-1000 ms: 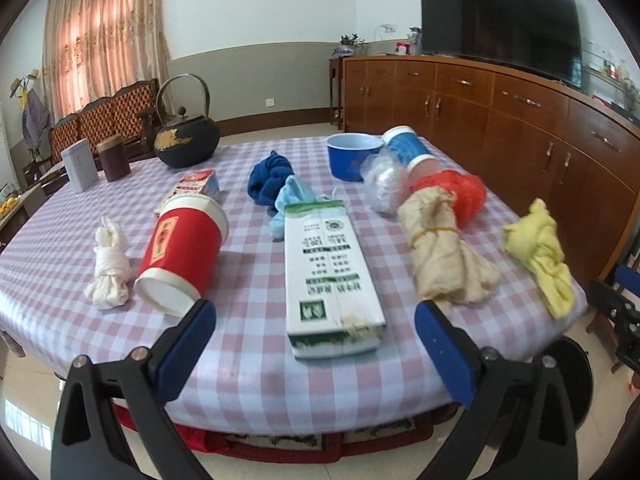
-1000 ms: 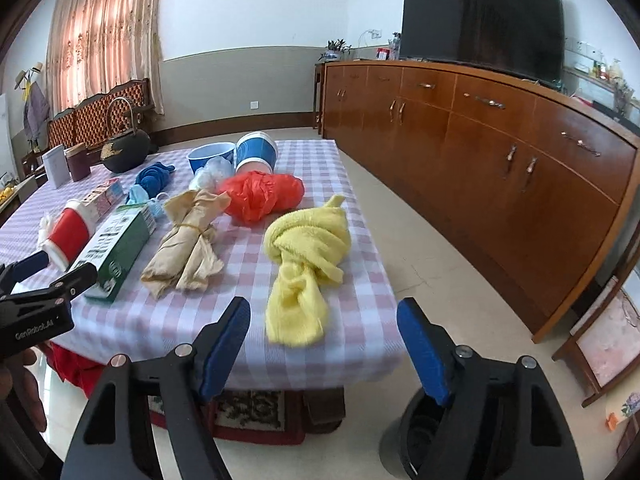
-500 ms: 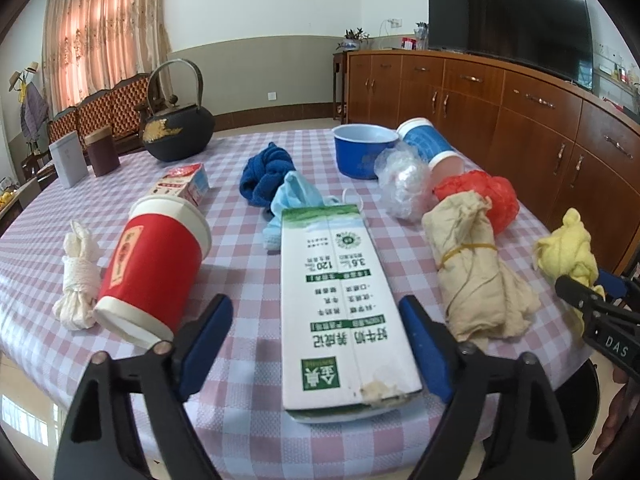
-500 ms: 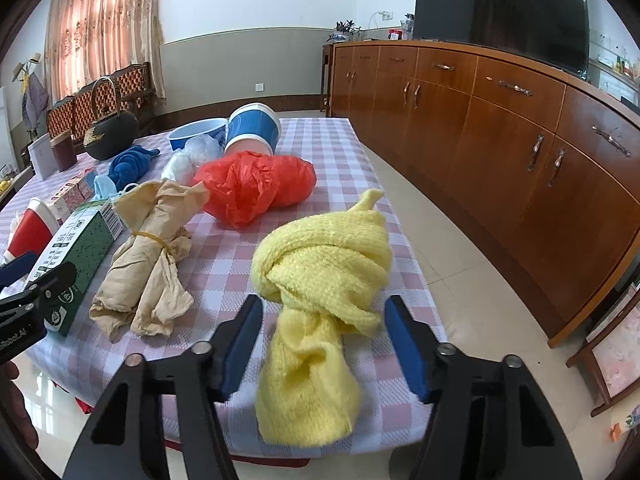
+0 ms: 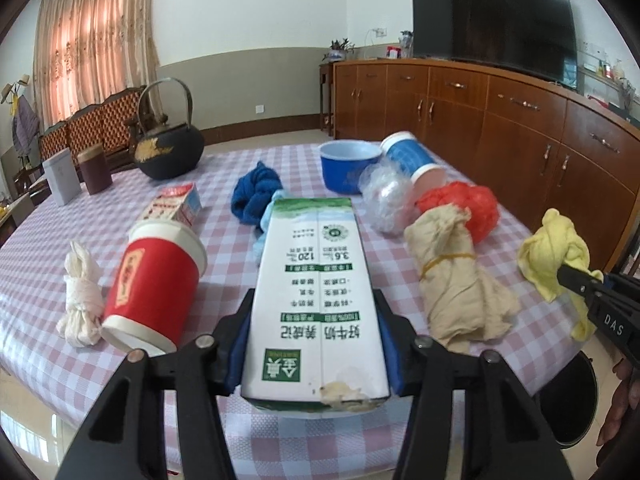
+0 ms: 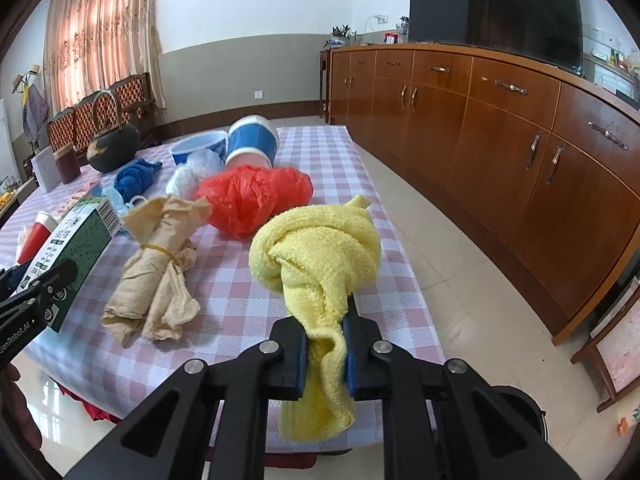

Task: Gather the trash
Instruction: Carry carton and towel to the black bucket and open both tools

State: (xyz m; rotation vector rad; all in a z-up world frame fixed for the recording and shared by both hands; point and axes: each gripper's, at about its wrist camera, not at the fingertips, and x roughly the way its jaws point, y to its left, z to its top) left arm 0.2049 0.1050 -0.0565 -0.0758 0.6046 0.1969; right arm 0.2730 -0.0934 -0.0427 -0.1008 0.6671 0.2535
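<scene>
The milk carton (image 5: 316,300) lies flat at the lower centre of the left wrist view, on the checked counter (image 5: 224,248), and the left gripper (image 5: 314,344) is closing, its blue pads pressed on the carton's two sides. The yellow cloth (image 6: 316,252), knotted, sits at the centre of the right wrist view near the counter's edge; the right gripper (image 6: 326,348) is closing narrow, pinching its hanging tail. Left of the carton lies a red cup (image 5: 154,284); right of it, a beige bundle (image 5: 452,276).
</scene>
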